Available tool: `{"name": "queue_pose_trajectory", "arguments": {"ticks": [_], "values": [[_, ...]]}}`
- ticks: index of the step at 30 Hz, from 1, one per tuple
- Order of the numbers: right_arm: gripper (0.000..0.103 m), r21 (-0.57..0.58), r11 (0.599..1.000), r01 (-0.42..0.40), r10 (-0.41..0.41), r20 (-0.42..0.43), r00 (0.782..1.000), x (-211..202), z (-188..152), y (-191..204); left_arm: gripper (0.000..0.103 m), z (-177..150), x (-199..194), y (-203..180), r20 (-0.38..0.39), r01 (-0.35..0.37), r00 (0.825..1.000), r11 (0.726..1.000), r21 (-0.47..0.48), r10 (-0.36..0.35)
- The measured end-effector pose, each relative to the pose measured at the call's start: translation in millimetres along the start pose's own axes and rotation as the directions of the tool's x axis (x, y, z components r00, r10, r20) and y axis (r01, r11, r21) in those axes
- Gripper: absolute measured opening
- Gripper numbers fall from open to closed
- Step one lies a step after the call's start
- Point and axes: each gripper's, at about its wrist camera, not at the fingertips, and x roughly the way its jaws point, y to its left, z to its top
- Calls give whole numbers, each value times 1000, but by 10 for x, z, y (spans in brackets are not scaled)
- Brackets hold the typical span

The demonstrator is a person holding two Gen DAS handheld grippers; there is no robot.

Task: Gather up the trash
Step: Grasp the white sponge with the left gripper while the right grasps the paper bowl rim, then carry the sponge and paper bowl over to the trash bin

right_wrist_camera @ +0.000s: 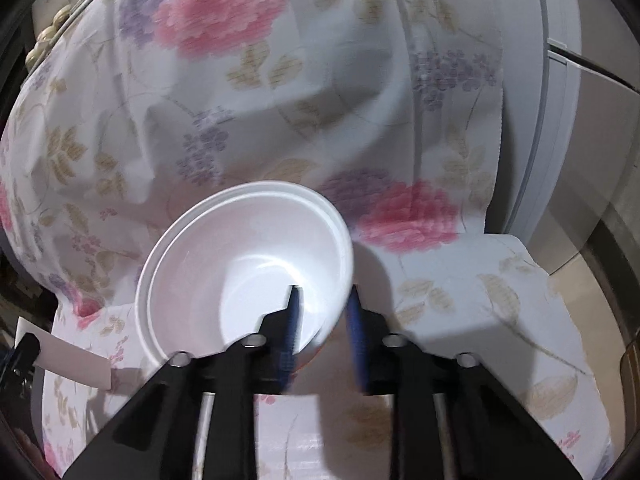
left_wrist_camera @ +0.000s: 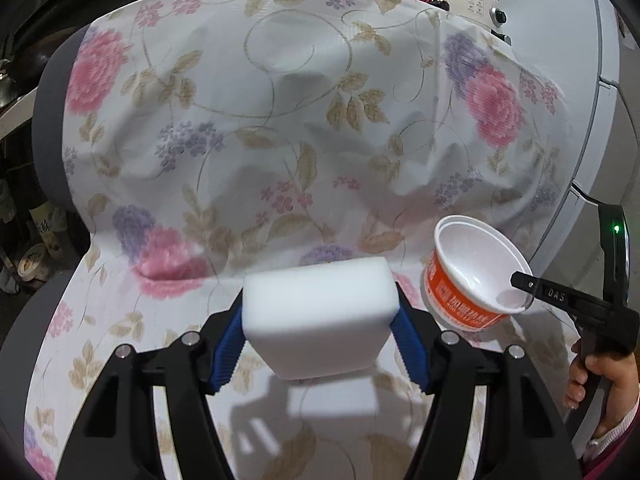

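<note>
Here, a white foam block (left_wrist_camera: pixel 320 320) is gripped between the blue ribbed pads (left_wrist_camera: pixel 229 350) of the left gripper (left_wrist_camera: pixel 320 344), one pad pressed against each of its side faces, and it is held clear of the surface, its shadow being cast on the cloth below. A floral cloth (left_wrist_camera: pixel 248 128), printed with pink and purple flowers and tan leaves, is draped over a seat and its raised back, and heavy creases are seen across the upright part. To the right of the block, an empty paper bowl (left_wrist_camera: pixel 474 270) with a white inside and an orange printed outside is held tilted above the cloth, its mouth turned toward the left camera. Its near wall is pinched by the right gripper (right_wrist_camera: pixel 324 320): in the right wrist view one blue finger (right_wrist_camera: pixel 292 328) is seen inside the bowl (right_wrist_camera: pixel 248 268) and the other outside the rim, the jaws standing narrow around the wall, though this part is blurred. A person's hand (left_wrist_camera: pixel 604 376) is wrapped around the handle of that gripper at the right edge of the left view, with a pink cuff showing beneath it. The block (right_wrist_camera: pixel 72 364) is also caught at the lower left edge of the right wrist view. A pale appliance (left_wrist_camera: pixel 600 92) stands behind the seat on the right, and bottles and jars are dimly seen along the top edge.
</note>
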Motion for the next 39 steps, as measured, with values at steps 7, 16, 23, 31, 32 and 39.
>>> {"name": "queue_pose_trajectory", "arguments": {"ticks": [7,16,23,31,32,39], "values": [[5,-31,999,-9,12,115,993,-615,-99,106,65,-69,-303,23,31,29,999,1000,-8,-28],[5,-50,999,0,8,158,987,-1606,-515,-50,65,-320,-960,-279,102,133,985,990,54,-138],[5,-12,1000,8,-6,152,988,-2012,-1016,-314,65,-625,-1257,-538,74,188,978,975,119,-197],[5,94,994,56,-70,155,985,-2303,-1372,-858,65,-841,-1474,-1156,22,306,947,923,232,-319],[5,110,992,67,-84,157,984,-2358,-1417,-949,65,-850,-1494,-1237,21,320,942,915,247,-335],[5,270,938,216,-265,159,951,-2904,-1839,-1747,65,-969,-1641,-2110,-28,510,843,782,357,-537]]}}
